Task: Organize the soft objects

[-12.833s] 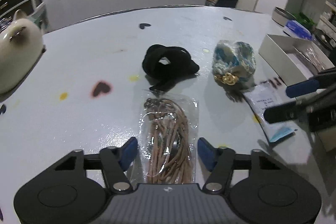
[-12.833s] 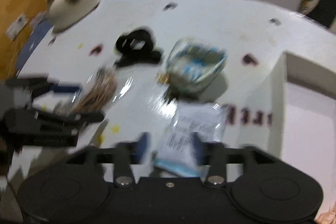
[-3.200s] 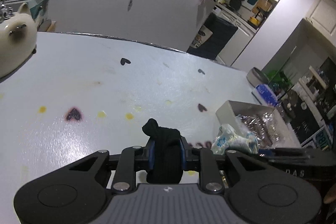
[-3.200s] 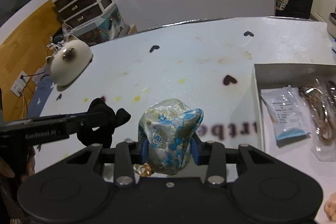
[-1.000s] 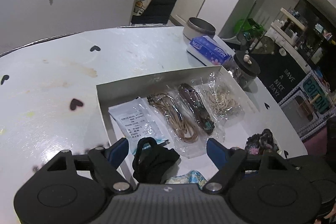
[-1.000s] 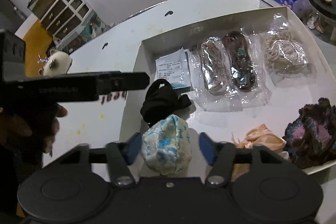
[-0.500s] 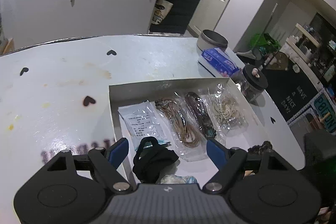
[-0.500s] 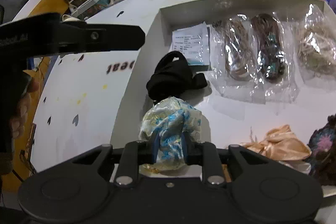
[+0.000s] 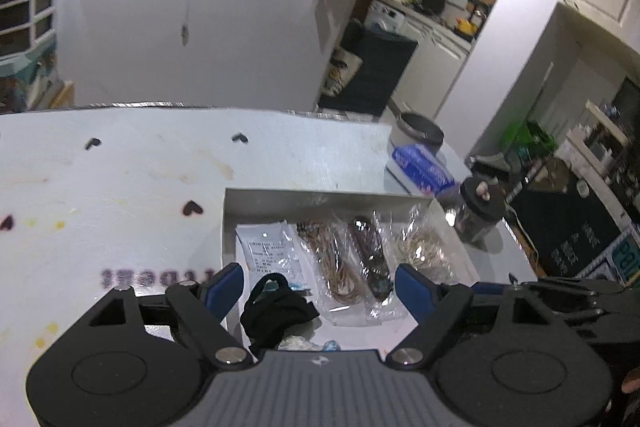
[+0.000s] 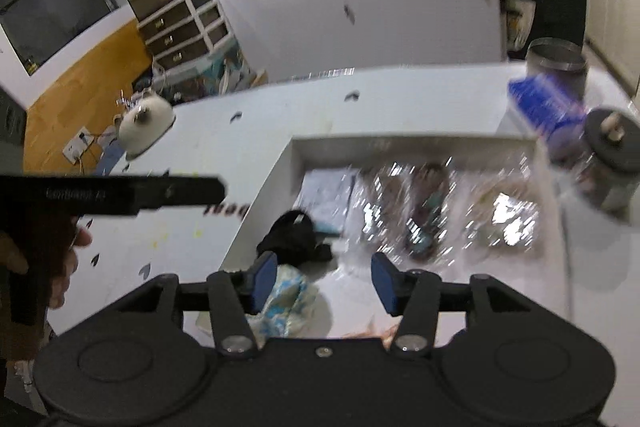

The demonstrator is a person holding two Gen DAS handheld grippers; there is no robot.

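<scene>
The white box (image 9: 320, 199) holds the soft things. A black scrunchie (image 9: 276, 311) lies on its floor by the near left wall, below my left gripper (image 9: 318, 287), whose jaws are wide and still opening, with nothing pressed between them. A blue-and-white floral pouch (image 10: 286, 301) lies beside the scrunchie (image 10: 294, 237). My right gripper (image 10: 323, 279) hangs just above the pouch with its jaws opening; the pouch lies under the left finger (image 10: 262, 277) and the pads do not press it. Only the pouch's top (image 9: 308, 343) peeks over the left gripper's body.
Further back in the box (image 10: 400, 143) lie a paper packet (image 9: 266, 251) and three clear bags of cords (image 9: 370, 259). Beyond it stand a dark-lidded jar (image 10: 608, 167), a blue tissue pack (image 10: 540, 103) and a metal tin (image 10: 556, 59). A white cat-shaped figure (image 10: 146, 123) sits far left.
The right gripper squeezed the floral pouch half a second ago; now it has let go and lifted. The left gripper has risen and tilted up from the box.
</scene>
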